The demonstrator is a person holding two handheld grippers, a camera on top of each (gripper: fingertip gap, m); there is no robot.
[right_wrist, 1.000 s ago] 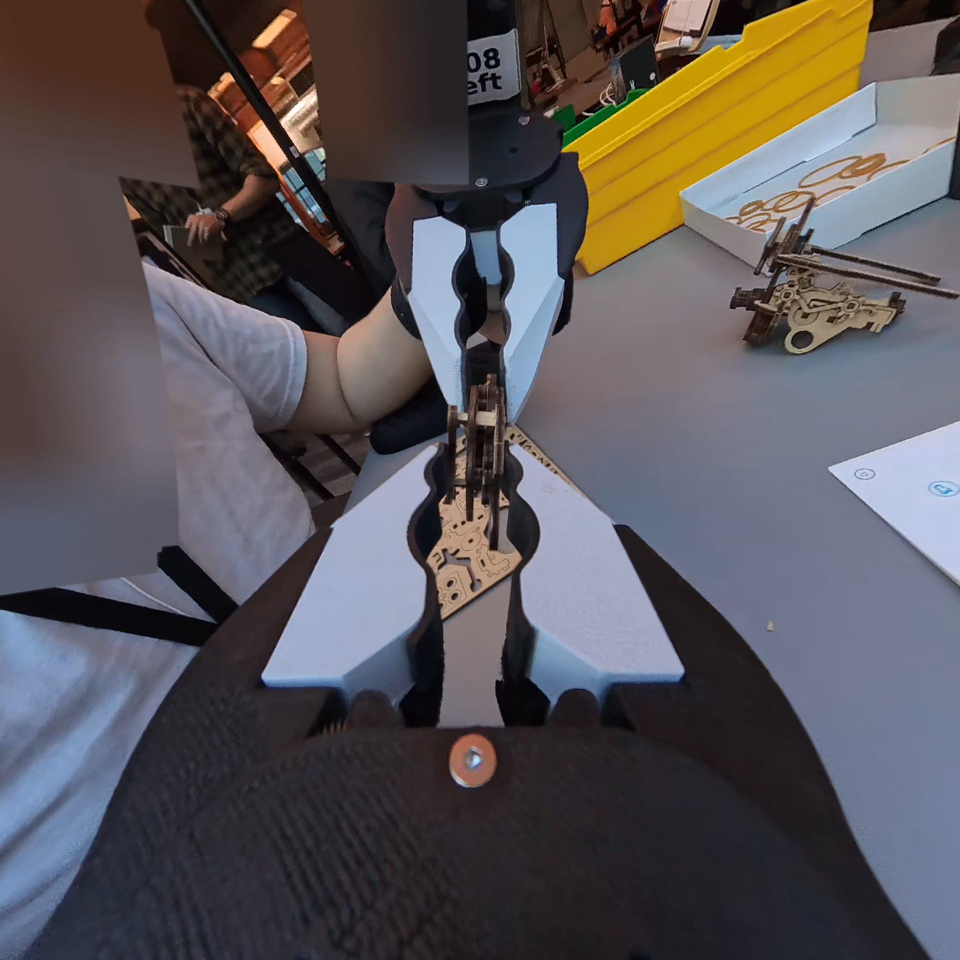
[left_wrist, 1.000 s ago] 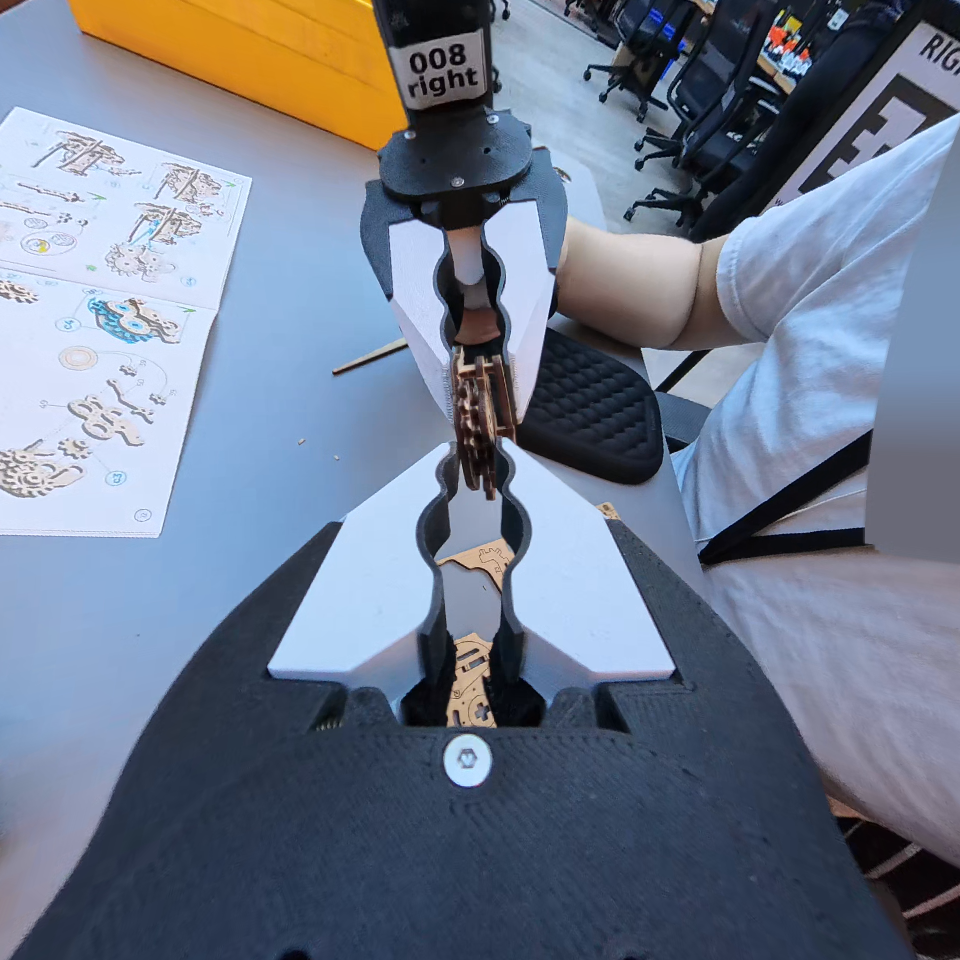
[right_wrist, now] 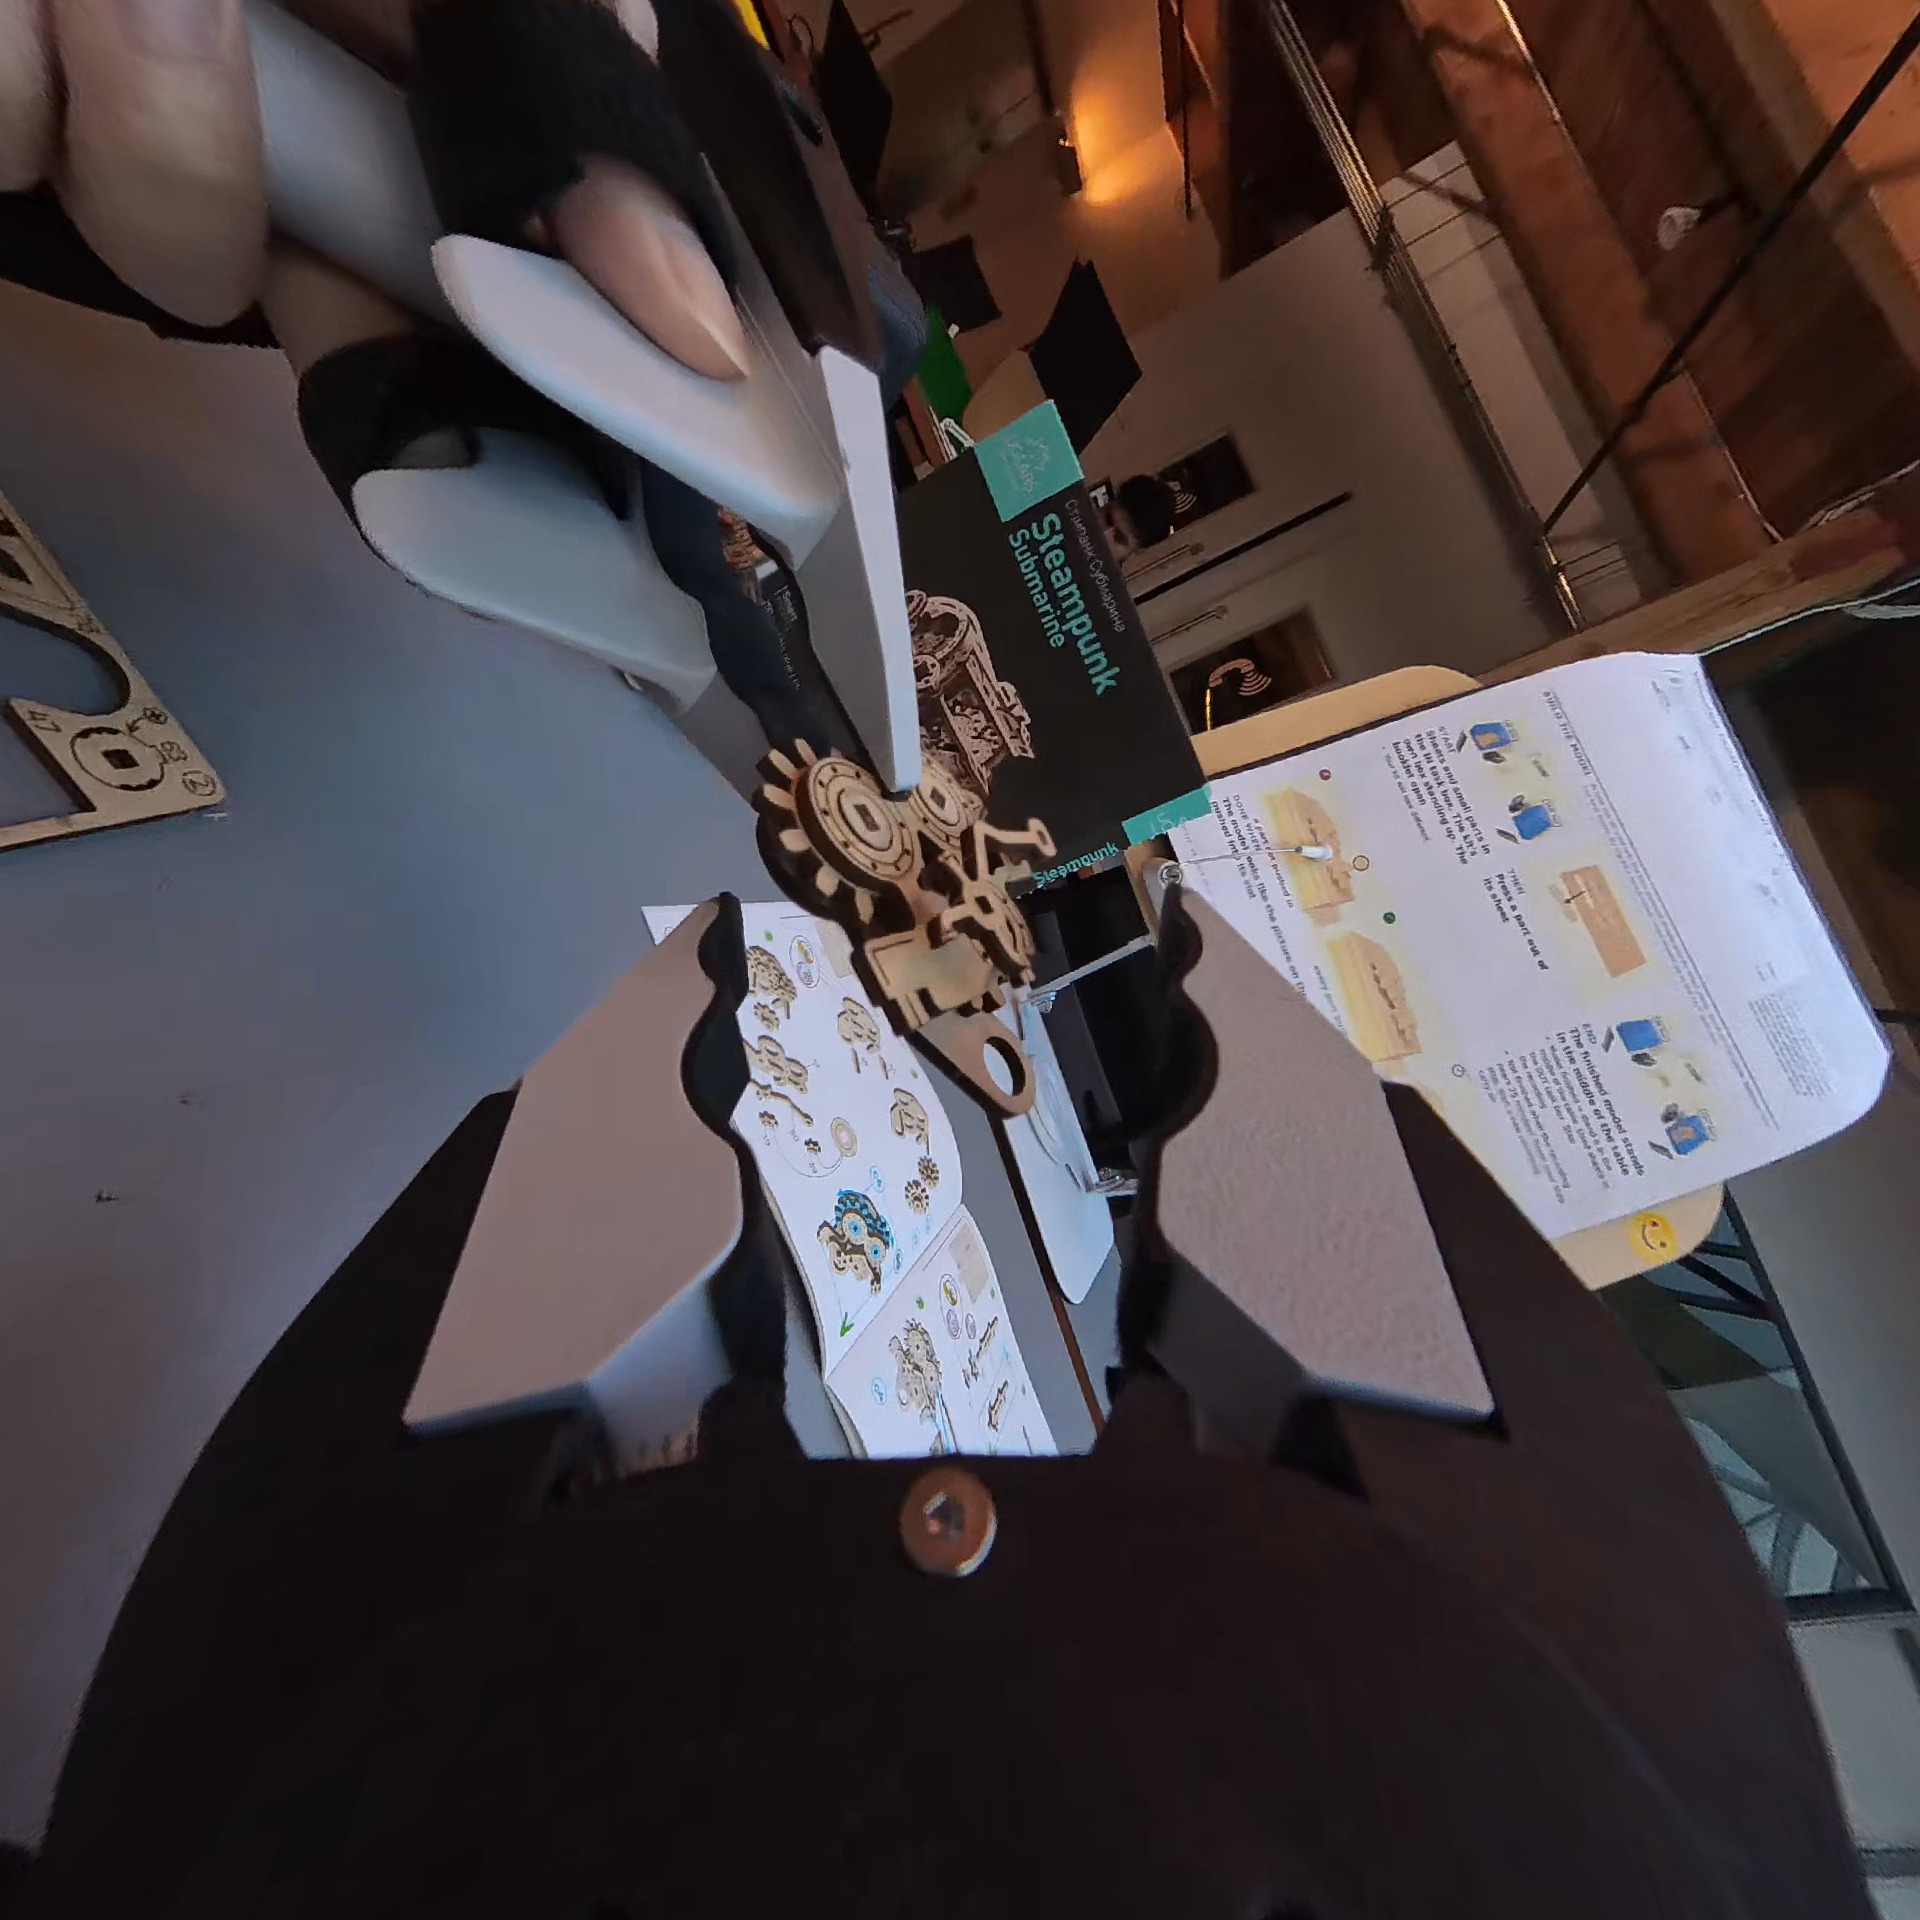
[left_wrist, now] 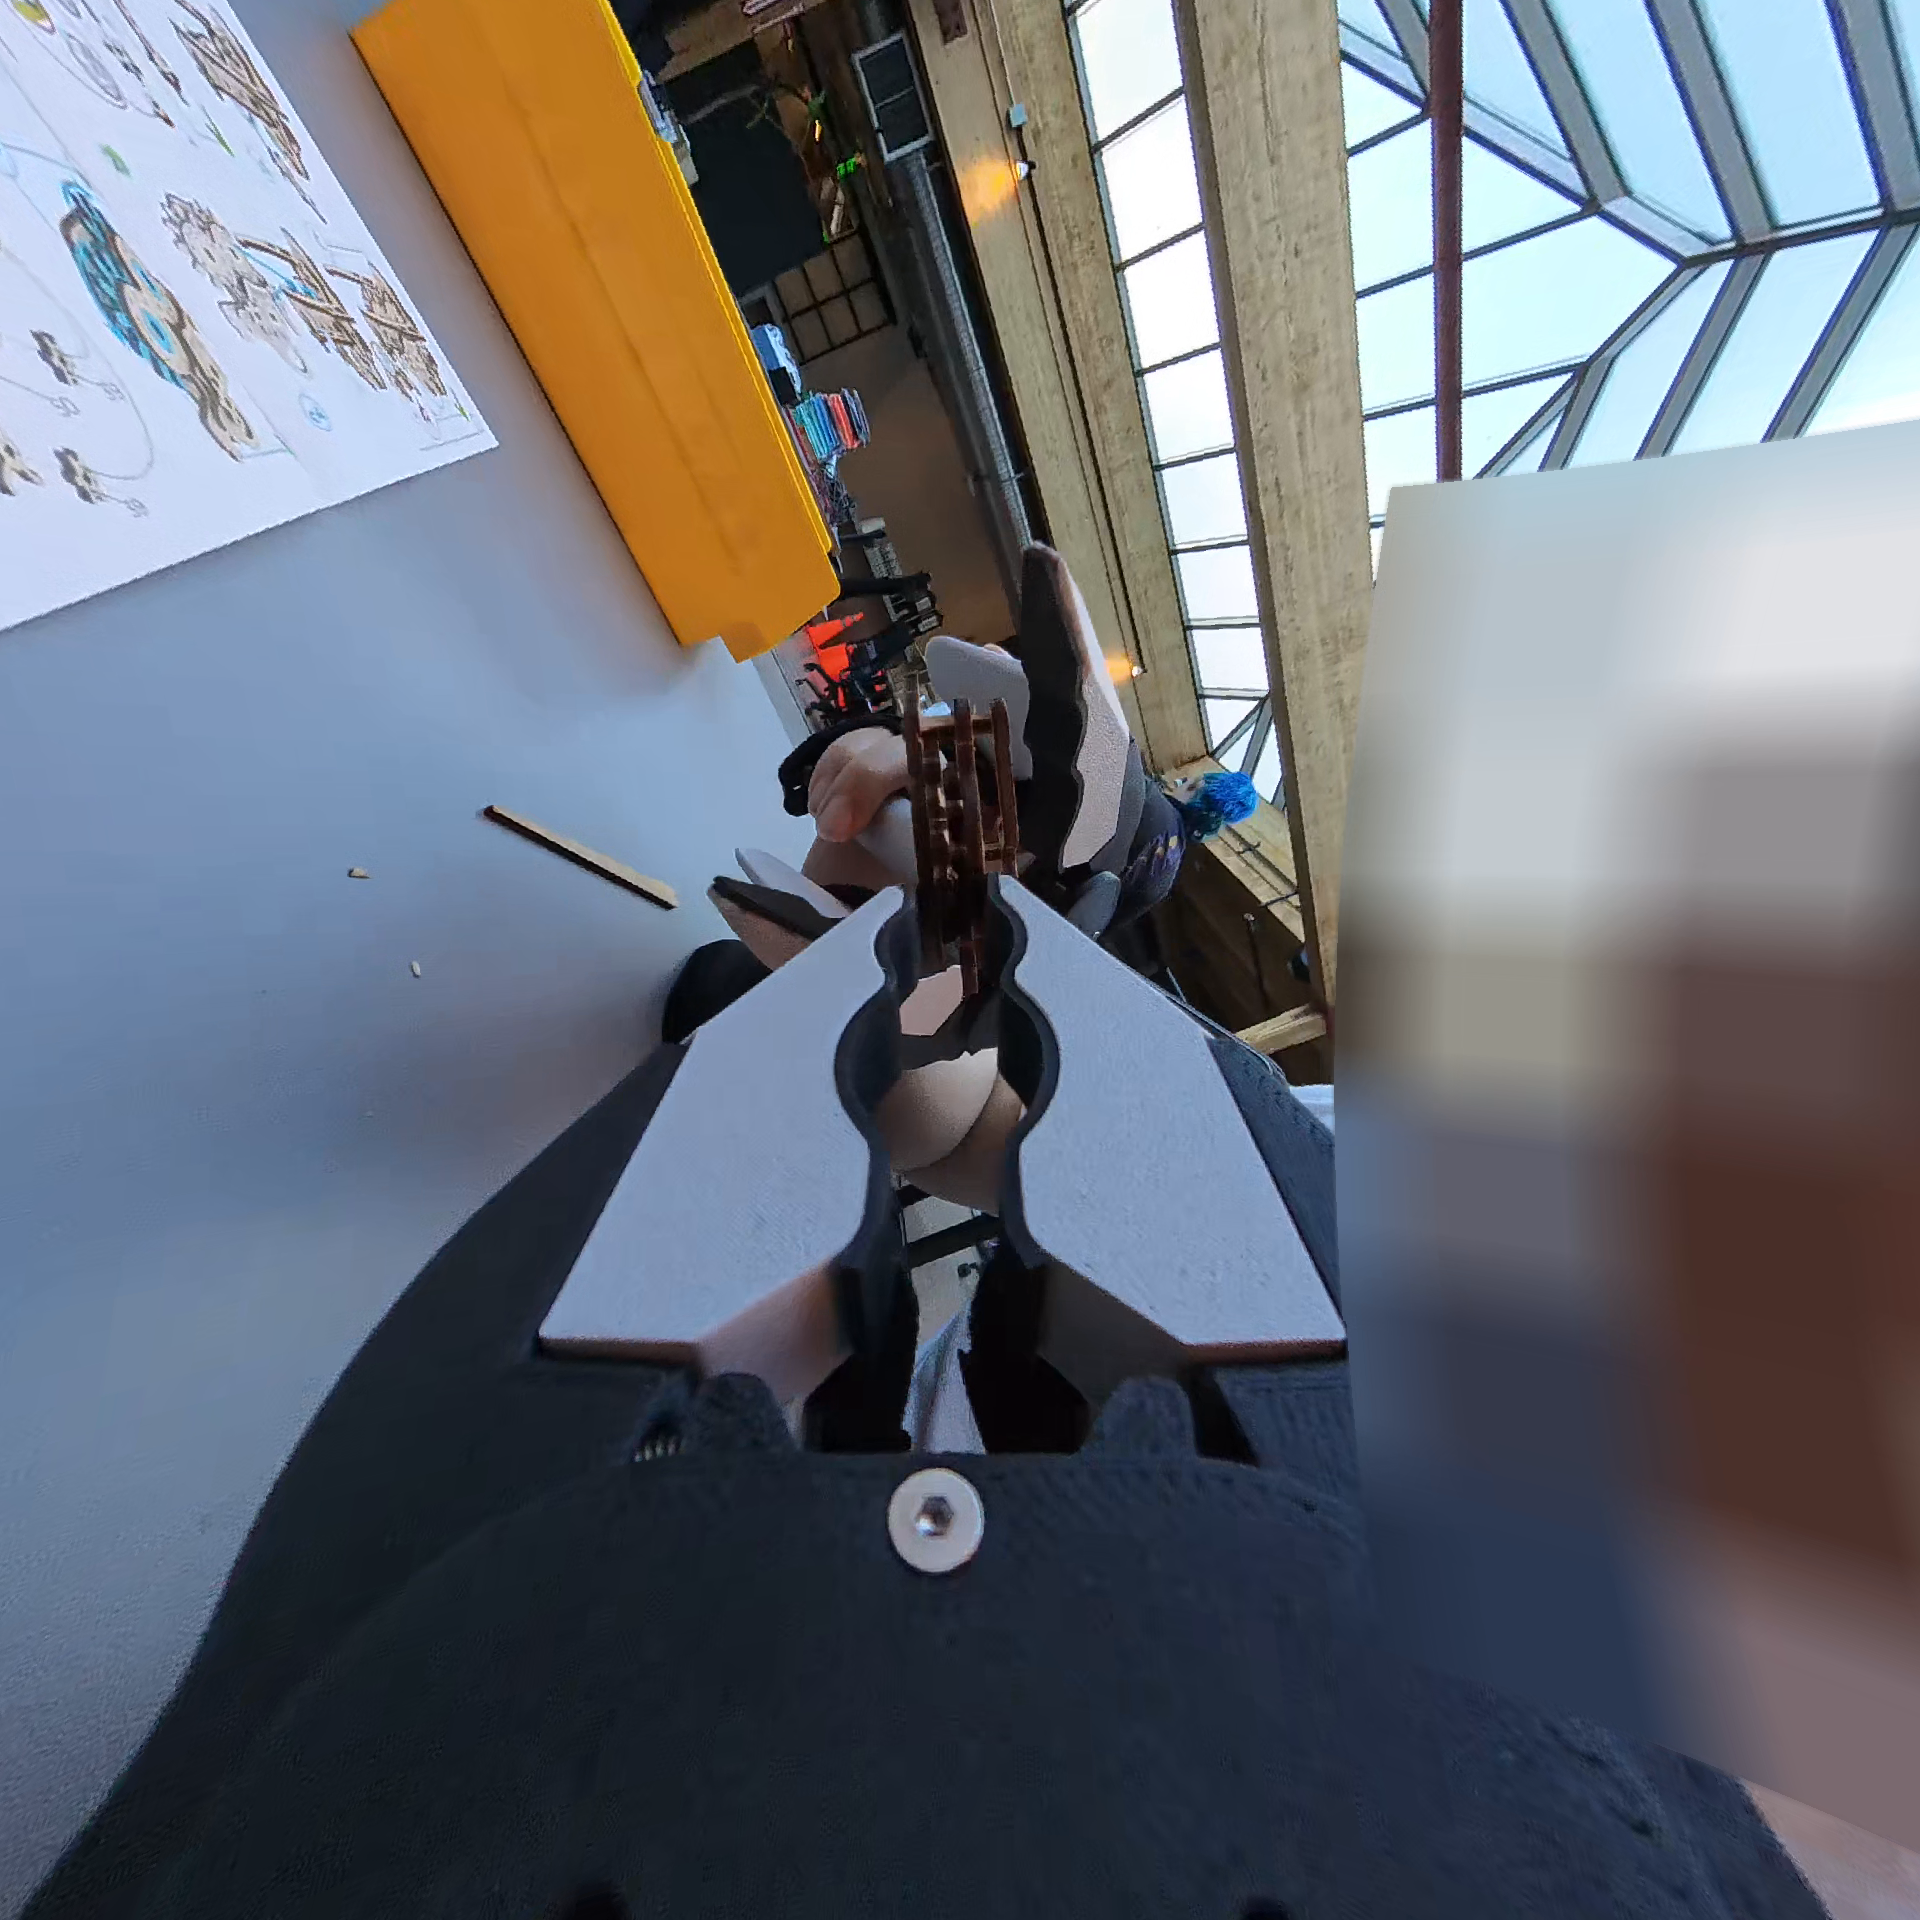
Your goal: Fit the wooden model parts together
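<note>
The left gripper has its jaws pressed on one wooden gear assembly, which juts beyond the tips. The right gripper has its jaws spread wide and empty; the assembly hangs between and just ahead of them. It shows perhaps two toothed wheels. Behind lie one instruction booklet, one kit box and one printed sheet.
</note>
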